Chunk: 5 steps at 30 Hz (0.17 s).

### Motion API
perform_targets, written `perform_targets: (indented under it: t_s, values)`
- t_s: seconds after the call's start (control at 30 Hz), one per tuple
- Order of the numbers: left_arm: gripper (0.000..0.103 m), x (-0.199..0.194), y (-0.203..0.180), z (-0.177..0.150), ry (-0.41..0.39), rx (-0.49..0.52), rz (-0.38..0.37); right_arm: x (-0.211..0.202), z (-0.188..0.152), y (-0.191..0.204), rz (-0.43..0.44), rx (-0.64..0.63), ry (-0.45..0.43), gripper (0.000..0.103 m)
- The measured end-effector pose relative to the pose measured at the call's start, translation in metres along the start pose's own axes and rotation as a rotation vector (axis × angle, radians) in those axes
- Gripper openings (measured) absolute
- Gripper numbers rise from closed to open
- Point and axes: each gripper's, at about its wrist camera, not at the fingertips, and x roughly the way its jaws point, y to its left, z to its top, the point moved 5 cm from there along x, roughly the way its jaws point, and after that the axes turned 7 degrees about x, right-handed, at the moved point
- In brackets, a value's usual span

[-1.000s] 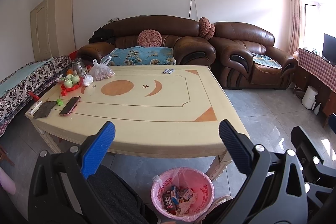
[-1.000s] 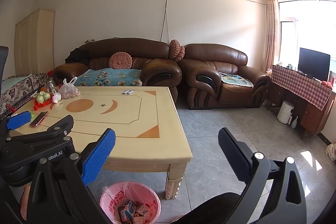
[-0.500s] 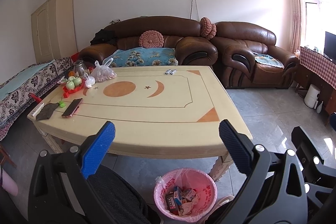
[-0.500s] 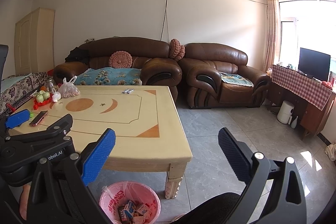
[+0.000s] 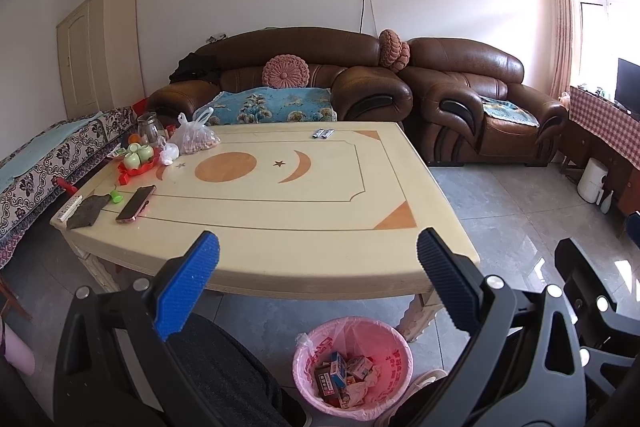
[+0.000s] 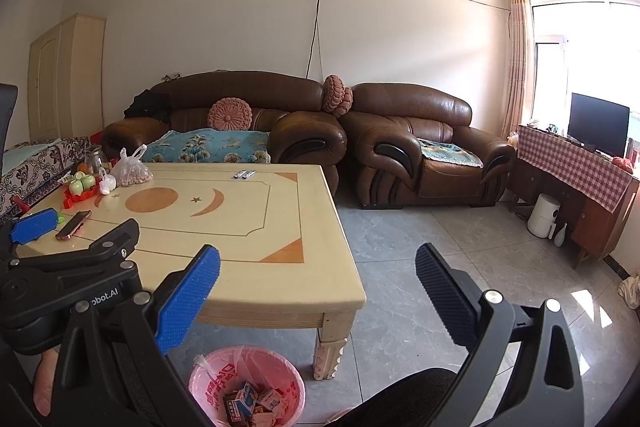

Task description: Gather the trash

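Left gripper (image 5: 318, 279): jaws spread wide, nothing between the blue pads, held above the near edge of the cream coffee table (image 5: 304, 227). Right gripper (image 6: 318, 291): jaws likewise wide apart and empty, at lower centre of its frame, over the table's near right corner and the grey tiled floor (image 6: 420, 267).

Pink-lined waste bin (image 5: 352, 359) stands on the floor at bottom centre of the left view, just beside the table's near leg; it holds small cartons and crumpled paper (image 5: 346, 379). In the right view the same bin sits at lower left of centre.

On the table, upper centre of the left view near the far edge: two small wrappers (image 5: 323, 134), side by side. At the left end: a clear plastic bag of nuts (image 5: 196, 139), a red tray of green cups (image 5: 136, 157), a phone (image 5: 136, 203), a dark cloth (image 5: 86, 213). The middle of the tabletop is bare.

Brown leather sofa (image 5: 288, 75) stands behind the table.
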Motion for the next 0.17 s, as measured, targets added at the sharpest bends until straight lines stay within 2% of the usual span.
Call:
perform_targets:
  t_s: [0.17]
  values:
    - [0.097,0.0001,0.0005,0.0019,0.0,0.002,-0.003,-0.0005,0.0011,0.0002,-0.001,-0.002,-0.004,0.096]
